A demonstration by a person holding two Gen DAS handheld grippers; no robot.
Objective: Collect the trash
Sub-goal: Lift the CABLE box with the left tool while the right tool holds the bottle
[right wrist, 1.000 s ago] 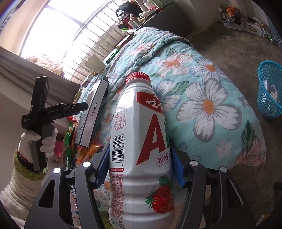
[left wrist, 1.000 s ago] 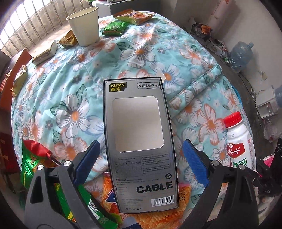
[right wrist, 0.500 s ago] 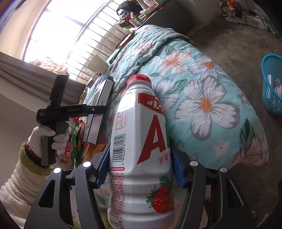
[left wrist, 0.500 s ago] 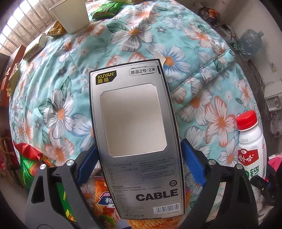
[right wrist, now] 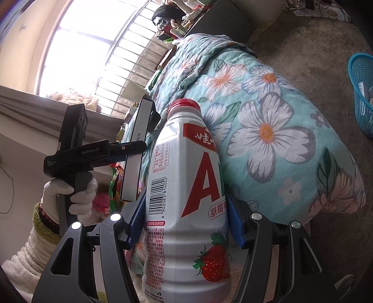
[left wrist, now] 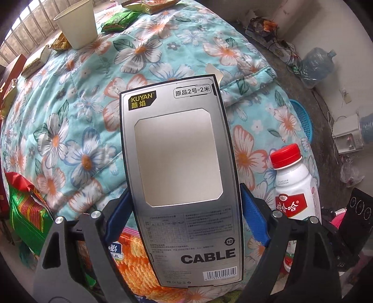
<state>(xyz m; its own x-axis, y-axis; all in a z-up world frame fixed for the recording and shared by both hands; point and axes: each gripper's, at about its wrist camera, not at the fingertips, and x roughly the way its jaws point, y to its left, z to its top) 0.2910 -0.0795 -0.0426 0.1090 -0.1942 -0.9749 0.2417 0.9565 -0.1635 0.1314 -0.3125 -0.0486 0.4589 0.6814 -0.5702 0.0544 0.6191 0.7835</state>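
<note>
A silver and black cable box stands lifted off the floral quilt, and the blue pads of my left gripper press on its two long edges. The right wrist view shows that box edge-on in the air, held by the black gripper in a white-gloved hand. My right gripper is shut on a white strawberry milk bottle with a red cap, held upright beside the quilt. The same bottle shows at the right of the left wrist view.
A paper cup and a green snack packet lie at the quilt's far end. An orange snack bag lies under the box, a green and red bag to its left. A blue basket stands on the concrete floor.
My left jaws closed onto the cable box and carried it up off the quilt, toward the bottle. The right gripper kept hold of the bottle and barely moved.
</note>
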